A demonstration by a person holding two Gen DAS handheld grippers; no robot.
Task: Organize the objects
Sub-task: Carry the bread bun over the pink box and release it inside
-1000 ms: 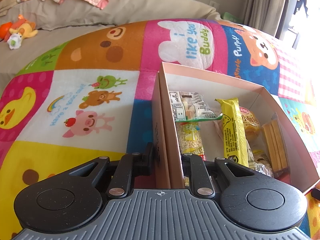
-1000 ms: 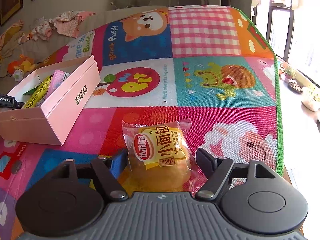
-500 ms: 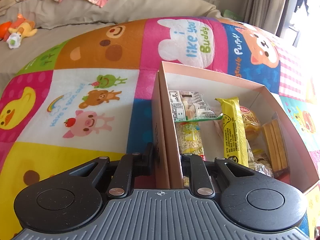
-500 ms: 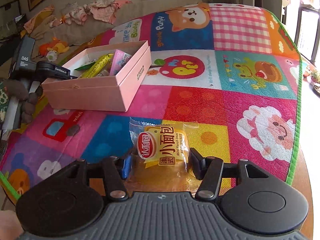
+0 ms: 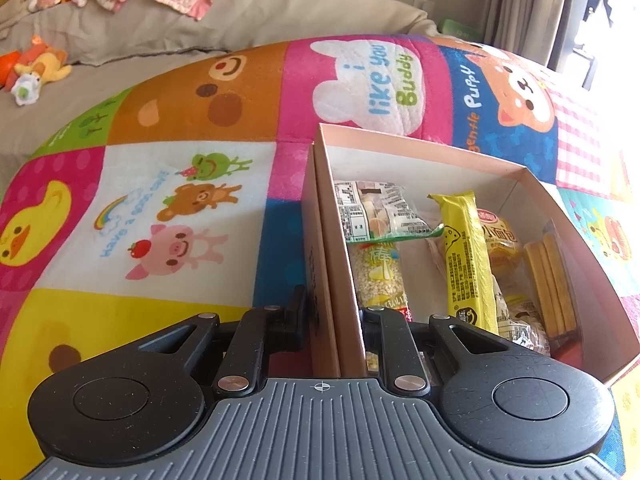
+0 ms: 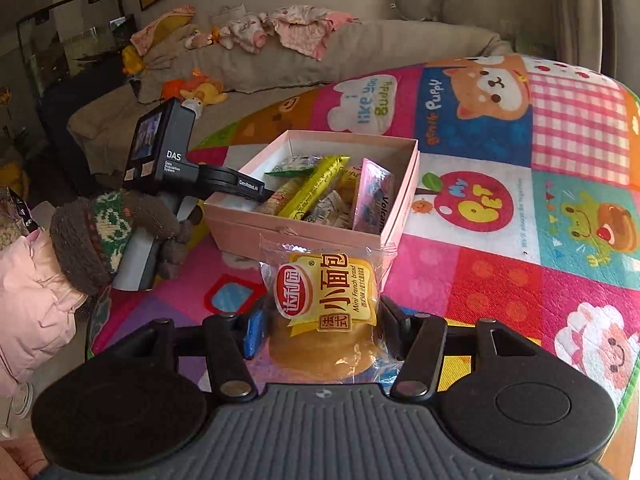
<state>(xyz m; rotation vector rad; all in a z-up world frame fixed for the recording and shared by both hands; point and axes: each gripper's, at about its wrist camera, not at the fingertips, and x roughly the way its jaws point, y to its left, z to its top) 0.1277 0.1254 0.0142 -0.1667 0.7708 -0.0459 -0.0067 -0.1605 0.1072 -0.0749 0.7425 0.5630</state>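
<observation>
Lifted off the mat since a second ago, the bread packet (image 6: 326, 312) now hangs in front of the pink box (image 6: 280, 230). At left, the left gripper (image 5: 334, 312) pinches the box's side wall; the right gripper (image 6: 324, 328) squeezes the packet.

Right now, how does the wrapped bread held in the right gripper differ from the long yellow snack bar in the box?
The mini bread pack is round and squat in clear wrap; the yellow snack bar is long, thin and opaque. The bread is clamped by the right gripper, outside the pink box; the bar lies loose inside it among other snacks. The left gripper pinches the box wall, touching neither. Both are sealed, yellow-labelled packets.
</observation>
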